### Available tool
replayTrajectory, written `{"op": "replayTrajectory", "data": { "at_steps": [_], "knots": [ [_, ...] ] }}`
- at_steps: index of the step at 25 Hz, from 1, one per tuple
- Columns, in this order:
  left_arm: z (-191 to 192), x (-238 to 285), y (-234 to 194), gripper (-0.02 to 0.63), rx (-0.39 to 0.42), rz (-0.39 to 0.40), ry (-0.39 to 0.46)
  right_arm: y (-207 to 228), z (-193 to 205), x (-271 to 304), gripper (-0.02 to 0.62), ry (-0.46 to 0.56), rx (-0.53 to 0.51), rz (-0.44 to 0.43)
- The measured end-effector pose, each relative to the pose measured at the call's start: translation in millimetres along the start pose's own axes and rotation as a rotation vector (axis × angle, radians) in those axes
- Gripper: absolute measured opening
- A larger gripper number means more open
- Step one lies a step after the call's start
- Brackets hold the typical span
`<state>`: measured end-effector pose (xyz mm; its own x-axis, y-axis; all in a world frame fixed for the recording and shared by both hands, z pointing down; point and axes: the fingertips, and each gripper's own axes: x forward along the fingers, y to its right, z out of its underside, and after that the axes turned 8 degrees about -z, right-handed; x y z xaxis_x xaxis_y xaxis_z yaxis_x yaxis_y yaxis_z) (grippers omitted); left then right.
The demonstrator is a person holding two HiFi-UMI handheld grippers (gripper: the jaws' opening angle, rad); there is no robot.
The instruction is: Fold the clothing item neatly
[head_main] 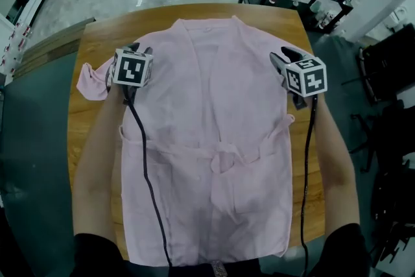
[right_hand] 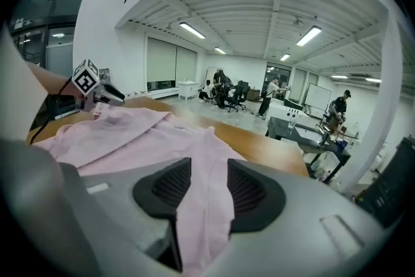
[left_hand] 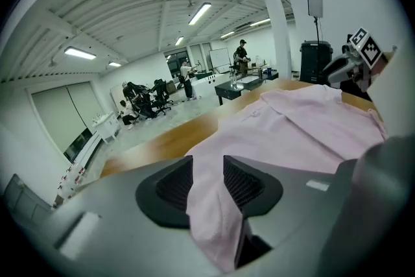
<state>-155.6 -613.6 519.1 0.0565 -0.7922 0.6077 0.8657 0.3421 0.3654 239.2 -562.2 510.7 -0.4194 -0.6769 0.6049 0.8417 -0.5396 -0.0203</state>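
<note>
Item: pink robe (head_main: pixel 207 139), laid flat, front up, on wooden table (head_main: pixel 97 36). Collar (head_main: pixel 206 26) lies beyond both jaw sets. Tied belt (head_main: pixel 224 156) lies behind them, toward operator.
Unit 1: left gripper (head_main: pixel 140 48) at robe shoulder edge. Jaws apart; fold of pink cloth runs up between ribbed pads (left_hand: pixel 174 183), no clamping seen. Crumpled sleeve (head_main: pixel 92 82) just outboard of these jaws.
Unit 2: right gripper (head_main: pixel 283 54) at opposite shoulder edge. Jaws apart; cloth ridge lies between right pads (right_hand: pixel 249 190), not squeezed.
Robe body spans gap between both jaw sets.
</note>
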Motion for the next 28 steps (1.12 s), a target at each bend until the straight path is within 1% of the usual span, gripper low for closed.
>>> {"op": "replayTrajectory", "data": {
  "at_steps": [2,4,5,9,11,12,13,15,18,20,24,28],
  "knots": [
    [8,20,-9,0.177,0.018,0.005,-0.021,2,-5,19,0.166,-0.006,-0.013,-0.017],
    [12,37,-12,0.186,0.031,0.012,-0.035,6,-7,38,0.165,-0.022,-0.015,-0.031],
    [14,46,-12,0.187,0.030,0.016,-0.045,7,-6,48,0.166,-0.033,-0.012,-0.039],
    [25,81,-6,0.189,-0.017,0.033,-0.094,3,0,85,0.166,-0.059,0.000,-0.072],
    [26,95,-3,0.187,0.002,0.027,-0.110,2,4,99,0.166,-0.070,-0.008,-0.089],
    [24,100,-3,0.185,0.021,0.018,-0.101,3,6,103,0.165,-0.078,-0.014,-0.093],
    [18,103,-5,0.167,0.038,0.006,-0.079,5,8,107,0.165,-0.086,-0.018,-0.094],
    [10,109,-13,0.164,0.046,-0.014,-0.047,9,13,114,0.166,-0.100,-0.015,-0.091],
    [16,113,-26,0.164,0.035,-0.022,-0.070,10,17,126,0.164,-0.110,0.001,-0.091],
    [20,116,-40,0.164,0.036,-0.045,-0.074,8,14,134,0.164,-0.108,-0.001,-0.089],
    [40,120,-58,0.164,-0.044,-0.045,-0.111,1,0,154,0.164,-0.106,-0.019,-0.106],
    [49,119,-71,0.164,-0.080,-0.063,-0.128,-6,-11,167,0.160,-0.102,-0.049,-0.096]
  ]
}}
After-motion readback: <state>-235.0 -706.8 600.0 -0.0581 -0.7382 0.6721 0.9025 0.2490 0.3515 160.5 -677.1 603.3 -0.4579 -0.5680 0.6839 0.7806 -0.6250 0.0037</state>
